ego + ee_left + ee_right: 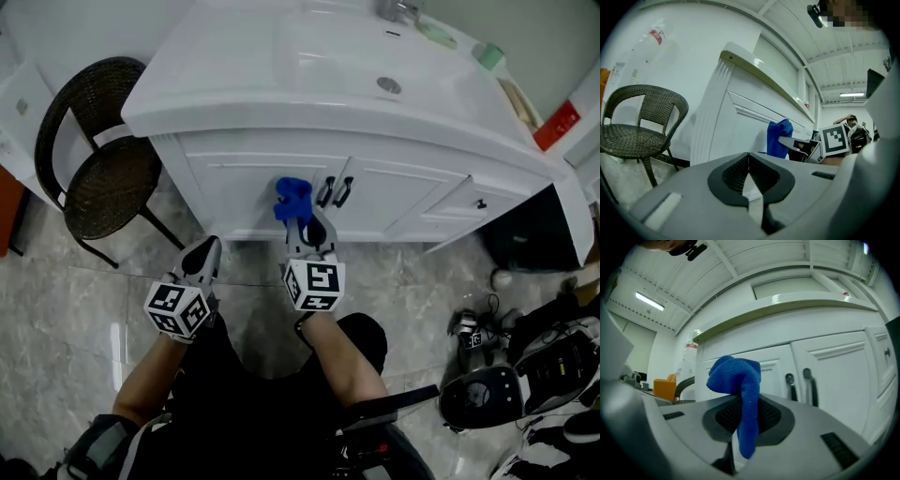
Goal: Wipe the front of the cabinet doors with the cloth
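Note:
A white vanity cabinet [253, 178] stands ahead with two doors and a pair of black handles [335, 191] at their meeting edge. My right gripper [302, 225] is shut on a blue cloth [291, 199], which bunches up just in front of the left door [771, 376], left of the handles [799, 385]. The cloth [738, 390] hangs down between the jaws in the right gripper view. My left gripper [203, 258] is held lower and to the left, shut with nothing in it, pointing at the cabinet's left corner [710, 126]. The blue cloth [778, 138] shows in the left gripper view too.
A dark wicker chair [103, 159] stands left of the cabinet, close to its side. A drawer with a small knob [480, 203] lies right of the doors. Equipment and cables [525, 366] crowd the floor at the right. A sink basin [375, 66] tops the cabinet.

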`<state>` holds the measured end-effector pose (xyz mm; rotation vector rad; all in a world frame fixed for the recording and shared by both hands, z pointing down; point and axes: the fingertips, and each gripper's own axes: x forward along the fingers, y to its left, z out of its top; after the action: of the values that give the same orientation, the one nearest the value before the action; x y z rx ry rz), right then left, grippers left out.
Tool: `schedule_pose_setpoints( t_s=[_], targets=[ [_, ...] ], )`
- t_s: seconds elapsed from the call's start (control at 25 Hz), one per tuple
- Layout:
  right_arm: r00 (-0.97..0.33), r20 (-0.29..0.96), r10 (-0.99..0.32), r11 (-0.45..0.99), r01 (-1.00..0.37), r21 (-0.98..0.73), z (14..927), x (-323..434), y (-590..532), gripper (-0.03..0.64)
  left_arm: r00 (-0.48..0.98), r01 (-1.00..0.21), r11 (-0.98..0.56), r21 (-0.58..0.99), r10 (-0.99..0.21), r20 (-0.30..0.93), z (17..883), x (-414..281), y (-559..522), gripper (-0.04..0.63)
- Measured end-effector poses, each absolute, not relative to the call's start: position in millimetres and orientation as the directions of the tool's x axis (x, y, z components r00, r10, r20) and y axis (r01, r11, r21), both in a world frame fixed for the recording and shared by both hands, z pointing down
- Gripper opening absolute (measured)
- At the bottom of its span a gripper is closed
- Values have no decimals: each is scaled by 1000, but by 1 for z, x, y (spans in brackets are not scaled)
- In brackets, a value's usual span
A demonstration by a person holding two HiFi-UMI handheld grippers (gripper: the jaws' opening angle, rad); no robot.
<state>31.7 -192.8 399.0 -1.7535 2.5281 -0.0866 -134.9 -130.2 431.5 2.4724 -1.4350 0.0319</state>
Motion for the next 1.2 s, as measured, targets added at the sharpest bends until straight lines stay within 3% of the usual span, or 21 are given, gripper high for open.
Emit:
schedule_pose_setpoints(
  t_s=[0.32, 0.64, 0.8, 1.2],
  targets=[
    [-594, -4, -804, 592, -802, -79, 420, -108, -190, 52, 369, -920, -327, 218, -910, 188, 433, -209, -116, 3],
    [-658, 98, -746, 654, -753, -73, 467, -167, -205, 52, 295, -946, -257, 199, -935, 197, 429, -247, -104, 3],
    [-606, 100, -789, 604, -795, -53, 480, -147, -218, 52, 308, -941, -266, 209, -928, 208, 437, -242, -108, 3],
    [-371, 135, -919, 363, -928, -81, 504, -16, -232, 52, 419, -899, -370, 234, -882, 218, 454, -196, -126, 3]
  ],
)
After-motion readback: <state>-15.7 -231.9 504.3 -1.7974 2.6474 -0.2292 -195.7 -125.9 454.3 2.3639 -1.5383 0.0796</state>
